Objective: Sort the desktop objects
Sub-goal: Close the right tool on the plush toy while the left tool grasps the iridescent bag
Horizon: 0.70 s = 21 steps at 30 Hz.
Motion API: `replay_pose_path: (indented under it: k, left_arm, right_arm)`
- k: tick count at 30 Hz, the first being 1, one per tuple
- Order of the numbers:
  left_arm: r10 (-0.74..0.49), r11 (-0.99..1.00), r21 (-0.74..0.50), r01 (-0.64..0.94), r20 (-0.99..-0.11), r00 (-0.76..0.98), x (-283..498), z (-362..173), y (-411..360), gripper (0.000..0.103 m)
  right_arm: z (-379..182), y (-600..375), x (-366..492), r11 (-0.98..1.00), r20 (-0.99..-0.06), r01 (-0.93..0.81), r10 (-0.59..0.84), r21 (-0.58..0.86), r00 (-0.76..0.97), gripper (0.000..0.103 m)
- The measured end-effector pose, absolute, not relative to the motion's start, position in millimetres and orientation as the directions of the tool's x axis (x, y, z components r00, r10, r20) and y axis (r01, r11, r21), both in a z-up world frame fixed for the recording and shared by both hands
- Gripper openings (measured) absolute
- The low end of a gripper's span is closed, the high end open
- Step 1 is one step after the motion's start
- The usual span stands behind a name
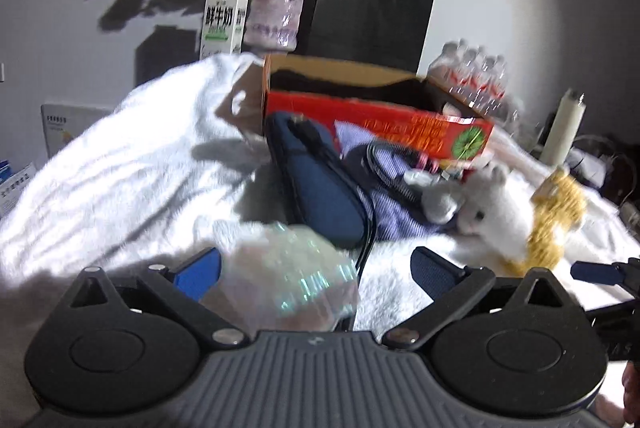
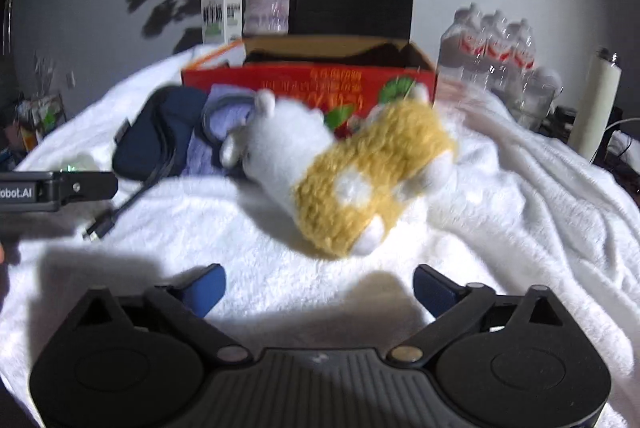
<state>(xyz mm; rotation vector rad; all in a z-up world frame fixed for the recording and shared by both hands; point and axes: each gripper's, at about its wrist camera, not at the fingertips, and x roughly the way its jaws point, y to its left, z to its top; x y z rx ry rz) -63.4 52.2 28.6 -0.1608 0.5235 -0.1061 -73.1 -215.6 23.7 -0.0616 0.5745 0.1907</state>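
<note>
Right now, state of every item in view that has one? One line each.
left hand-held gripper: open, a clear crinkly plastic item between its fingers, grip unclear.
right hand-held gripper: open, nothing between its fingers.
red box: open at the top.
plush toy: lying on its side on the white blanket.
navy pouch: lying flat.
black cable: loose, unplugged.
black paper bag: upright.
milk carton: upright.

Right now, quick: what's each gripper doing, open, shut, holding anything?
Left gripper: jaws spread wide, a clear crinkly plastic item between them; whether the pads press it cannot be told.
Right gripper: open, nothing between the jaws; plush toy lies ahead.
</note>
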Motion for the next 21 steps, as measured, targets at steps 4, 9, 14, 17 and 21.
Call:
replay_pose_path:
  k: [4,9,14,17,21]
  left_arm:
    - [-0.133,0.982,-0.181,0.047,-0.499,0.857,-64.0,27.8,59.9,0.075]
    - [-0.151,0.977,-0.209,0.048,-0.513,0.845,-61.6,20.6,63.3,0.044]
    - [-0.175,0.98,-0.172,0.105,-0.475,0.862,-75.0,31.5,55.0,0.032]
    - [-0.187,0.978,-0.169,0.122,-0.454,0.871,-83.5,37.5,50.7,0.03]
    - [-0.198,0.977,-0.161,0.141,-0.423,0.884,-97.9,48.2,45.5,0.029]
  right_arm:
    - [45.3,-240.1,-69.8,0.973,-0.452,-0.17,0.223,0.156,0.863,0.096]
    - [45.0,-257.7,-36.2,0.956,-0.444,-0.082,0.206,0.282,0.872,0.079]
    - [30.1,-264.4,-15.3,0.925,-0.455,-0.01,0.196,0.379,0.869,0.049]
    - [27.3,-262.6,-9.0,0.922,-0.471,-0.022,0.218,0.385,0.855,0.049]
    - [34.9,-262.8,-21.5,0.919,-0.447,-0.041,0.229,0.392,0.865,0.038]
